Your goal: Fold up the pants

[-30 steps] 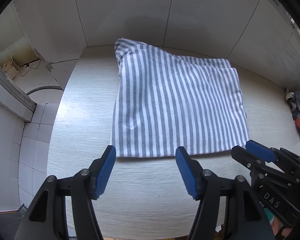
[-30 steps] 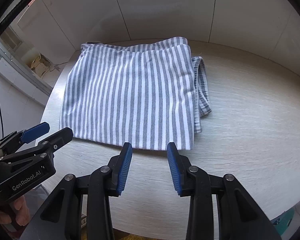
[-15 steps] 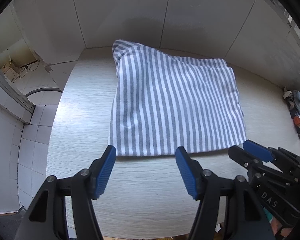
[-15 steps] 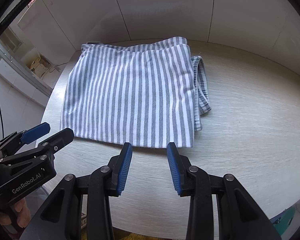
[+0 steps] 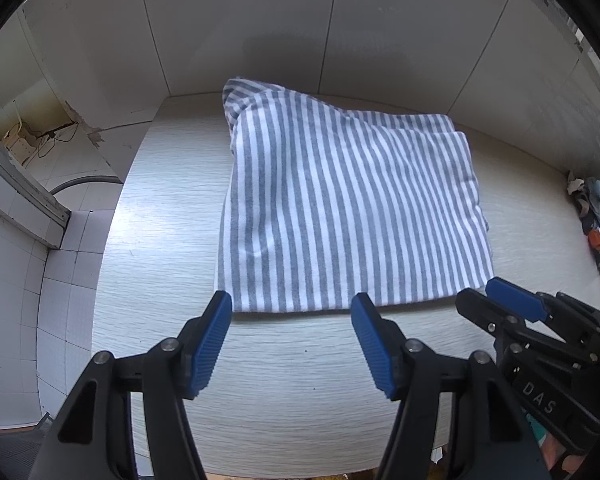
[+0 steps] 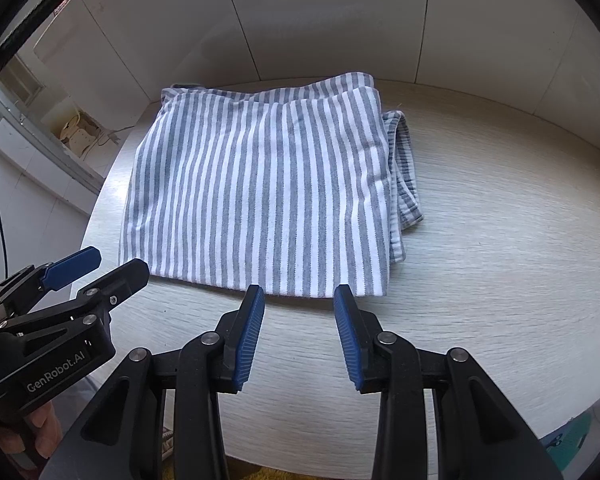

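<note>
Grey-and-white striped pants lie folded into a flat, roughly square stack on the pale wood table; the same pants fill the middle of the right wrist view, with folded layers showing along their right side. My left gripper hovers open just short of the stack's near edge, nothing between its blue pads. The right gripper is open too, narrower, above the near edge by the right corner, and empty. Each gripper shows in the other's view: the right gripper, the left gripper.
White wall panels stand behind the table. A small heap of coloured clothes lies at the table's far right. Tiled floor and cables lie off the left edge. Bare tabletop stretches to the right of the pants.
</note>
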A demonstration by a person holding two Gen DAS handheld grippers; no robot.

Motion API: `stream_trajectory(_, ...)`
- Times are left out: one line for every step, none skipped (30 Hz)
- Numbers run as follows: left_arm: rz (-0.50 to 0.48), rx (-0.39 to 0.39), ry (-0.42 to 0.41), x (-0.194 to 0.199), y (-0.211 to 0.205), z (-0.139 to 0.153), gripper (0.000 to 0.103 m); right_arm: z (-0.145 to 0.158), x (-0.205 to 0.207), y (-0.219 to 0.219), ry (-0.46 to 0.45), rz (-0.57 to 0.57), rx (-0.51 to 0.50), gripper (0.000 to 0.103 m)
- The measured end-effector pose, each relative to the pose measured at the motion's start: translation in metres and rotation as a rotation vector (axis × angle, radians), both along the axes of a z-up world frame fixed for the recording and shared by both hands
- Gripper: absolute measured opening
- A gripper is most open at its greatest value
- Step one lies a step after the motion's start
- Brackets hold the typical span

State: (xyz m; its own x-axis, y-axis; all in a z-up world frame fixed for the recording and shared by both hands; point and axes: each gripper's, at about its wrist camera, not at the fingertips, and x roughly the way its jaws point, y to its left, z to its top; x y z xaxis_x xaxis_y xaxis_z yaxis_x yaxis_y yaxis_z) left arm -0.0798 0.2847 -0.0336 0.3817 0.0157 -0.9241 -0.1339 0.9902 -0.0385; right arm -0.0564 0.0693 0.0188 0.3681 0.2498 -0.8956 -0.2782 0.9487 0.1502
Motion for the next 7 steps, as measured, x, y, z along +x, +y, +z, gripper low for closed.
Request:
stream_trajectory(0.0, 0.001, 0.0, 0.0, -0.0001, 0.0, 0.065, 0.0, 0.0, 0.0, 0.0, 0.0, 0.0, 0.037)
stream_trajectory(0.001, 0.001, 0.0, 0.0, -0.0001, 0.0, 0.065, -0.0001, 0.0, 0.0, 0.0, 0.0, 0.0, 0.037)
stream_trajectory(0.0, 0.0, 0.0, 0.0, -0.0001, 0.0, 0.065, -0.0001, 0.0, -0.0002, 0.0, 0.0, 0.0, 0.037)
stream_trajectory(0.001, 0.001, 0.0, -0.0001, -0.0002, 0.0, 0.065, -0.0001, 0.0, -0.0002, 0.0, 0.001, 0.0, 0.037)
stream_trajectory(0.0, 0.001, 0.0, 0.0, -0.0004, -0.0002, 0.065, -0.0001, 0.0, -0.0001, 0.0, 0.001, 0.0, 0.037)
stream_trajectory(-0.003, 0.0, 0.003, 0.0008, -0.0008, -0.0009, 0.065, -0.0002, 0.0, 0.0, 0.0, 0.001, 0.001, 0.037)
stream_trajectory(-0.007, -0.002, 0.006, 0.0009, -0.0012, -0.0016, 0.065, -0.0001, 0.0, -0.0002, 0.0, 0.001, 0.0, 0.037)
